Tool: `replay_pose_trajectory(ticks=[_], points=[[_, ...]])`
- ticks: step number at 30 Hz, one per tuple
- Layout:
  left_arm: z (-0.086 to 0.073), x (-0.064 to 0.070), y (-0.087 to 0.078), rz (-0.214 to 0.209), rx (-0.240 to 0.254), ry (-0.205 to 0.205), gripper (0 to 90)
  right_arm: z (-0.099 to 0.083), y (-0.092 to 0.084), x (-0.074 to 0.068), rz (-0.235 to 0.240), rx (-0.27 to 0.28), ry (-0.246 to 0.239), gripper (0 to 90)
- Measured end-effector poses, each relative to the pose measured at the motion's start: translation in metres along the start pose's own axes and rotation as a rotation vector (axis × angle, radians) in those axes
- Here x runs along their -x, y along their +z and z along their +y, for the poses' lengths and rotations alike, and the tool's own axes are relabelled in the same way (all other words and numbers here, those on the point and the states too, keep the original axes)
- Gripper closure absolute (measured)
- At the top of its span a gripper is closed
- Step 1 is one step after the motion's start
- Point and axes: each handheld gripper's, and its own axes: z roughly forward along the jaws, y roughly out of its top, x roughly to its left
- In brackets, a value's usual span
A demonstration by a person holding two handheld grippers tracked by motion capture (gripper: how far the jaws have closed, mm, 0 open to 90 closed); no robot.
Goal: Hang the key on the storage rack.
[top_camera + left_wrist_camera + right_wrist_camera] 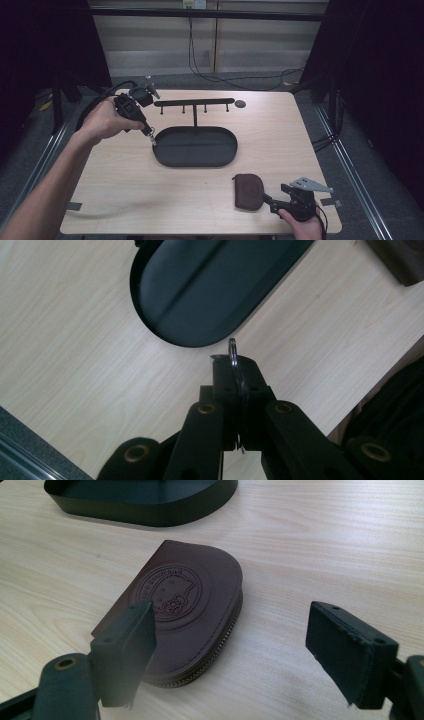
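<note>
While the left gripper (235,371) pinches the key ring (233,347), lift it level toward a hook (183,109) — right gripper (230,650) wide open, empty.

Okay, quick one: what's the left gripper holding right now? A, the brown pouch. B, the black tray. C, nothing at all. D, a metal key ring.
D: in the left gripper view the left gripper has its jaws shut on a thin metal key ring, above the table beside the tray; the pouch lies on the table by the open right gripper.
</note>
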Motion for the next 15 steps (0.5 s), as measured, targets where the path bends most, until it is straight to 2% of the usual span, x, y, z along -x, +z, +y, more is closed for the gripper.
replay_pose_trajectory(ticks=[6,12,15], points=[[0.009,-0.003,-0.004,0.01,-0.013,-0.002,89.2,0.0,0.0,0.0,0.003,-0.001,0.001,20.0],[0.018,-0.009,0.0,0.002,-0.004,-0.018,89.2,0.0,-0.001,0.0,0.006,0.001,0.002,20.1],[0.025,-0.011,0.004,-0.002,-0.017,-0.012,89.2,0.0,-0.001,0.0,0.007,0.002,0.002,20.1]])
